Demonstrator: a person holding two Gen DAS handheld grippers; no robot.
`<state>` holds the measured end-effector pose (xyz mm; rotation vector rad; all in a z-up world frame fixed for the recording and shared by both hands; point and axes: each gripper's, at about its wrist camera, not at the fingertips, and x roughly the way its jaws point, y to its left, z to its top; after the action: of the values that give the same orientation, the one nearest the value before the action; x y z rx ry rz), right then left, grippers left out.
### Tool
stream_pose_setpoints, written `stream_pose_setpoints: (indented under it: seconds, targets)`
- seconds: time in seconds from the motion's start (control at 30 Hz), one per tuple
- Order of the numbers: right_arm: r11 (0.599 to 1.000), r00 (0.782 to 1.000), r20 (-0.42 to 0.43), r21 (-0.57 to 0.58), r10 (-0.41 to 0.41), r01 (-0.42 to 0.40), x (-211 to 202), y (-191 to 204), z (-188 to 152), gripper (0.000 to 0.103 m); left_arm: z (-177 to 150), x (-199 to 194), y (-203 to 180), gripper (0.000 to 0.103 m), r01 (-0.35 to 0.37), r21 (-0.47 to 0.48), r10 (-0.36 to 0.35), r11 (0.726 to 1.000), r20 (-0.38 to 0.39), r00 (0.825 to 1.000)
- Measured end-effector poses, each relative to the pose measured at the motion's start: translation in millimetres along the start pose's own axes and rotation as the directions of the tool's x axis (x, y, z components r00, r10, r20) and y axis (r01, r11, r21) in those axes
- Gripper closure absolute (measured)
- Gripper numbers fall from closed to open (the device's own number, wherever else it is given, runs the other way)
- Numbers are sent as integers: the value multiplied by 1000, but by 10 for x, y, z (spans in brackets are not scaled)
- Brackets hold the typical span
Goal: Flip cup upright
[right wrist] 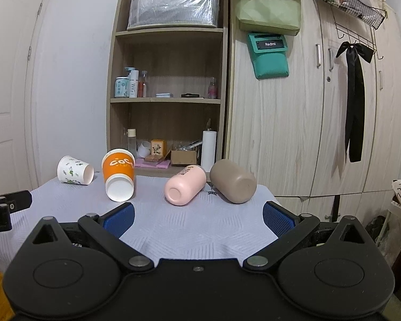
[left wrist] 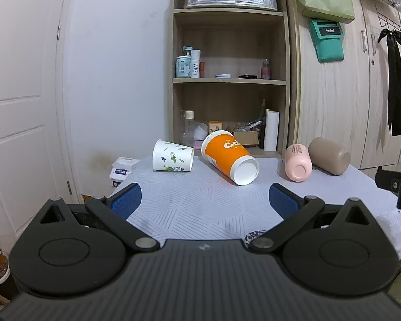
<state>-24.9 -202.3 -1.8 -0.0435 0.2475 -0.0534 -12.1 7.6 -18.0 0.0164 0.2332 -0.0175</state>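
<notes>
Several cups lie on their sides along the far part of a table with a pale grey cloth (left wrist: pixel 200 203). From left to right: a white paper cup with green leaves (left wrist: pixel 172 156) (right wrist: pixel 74 170), an orange paper cup (left wrist: pixel 228 156) (right wrist: pixel 119 174), a pink cup (left wrist: pixel 297 162) (right wrist: pixel 185 184) and a brown cup (left wrist: pixel 329 155) (right wrist: pixel 232 181). My left gripper (left wrist: pixel 204 200) is open and empty, short of the orange cup. My right gripper (right wrist: pixel 197 220) is open and empty, short of the pink and brown cups.
A wooden shelf unit (left wrist: pixel 230 80) with bottles and boxes stands behind the table. A wood-grain wardrobe (right wrist: pixel 321 112) is at the right, with a black ribbon (right wrist: pixel 354 101) hanging on it. A white door (left wrist: pixel 18 93) is at the left. The other gripper's body shows at the right edge (left wrist: pixel 398 187).
</notes>
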Motion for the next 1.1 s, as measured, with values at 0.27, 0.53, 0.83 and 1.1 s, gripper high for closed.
stream_pose_setpoints:
  seconds: [0.27,0.53,0.83,1.1]
  targets:
    - [1000,1000,-7,3,3,-3,10,-18,5,0,-6,2,1,0,-2,0,2,1000,-10,1000]
    - [1000,1000,-12,-2,9,-9,10,-21,-5,0,1,6,13,0,-1,-4,1,1000,-16,1000]
    - [1000,1000,-9,-27,10,-10,87,7,-16,0,29,112,2,0,33,-5,-33,999,-35,999]
    - [999,999,-41,-26,20,-21,347,3,-22,0,80,321,-114,0,40,14,-40,999,-44,998]
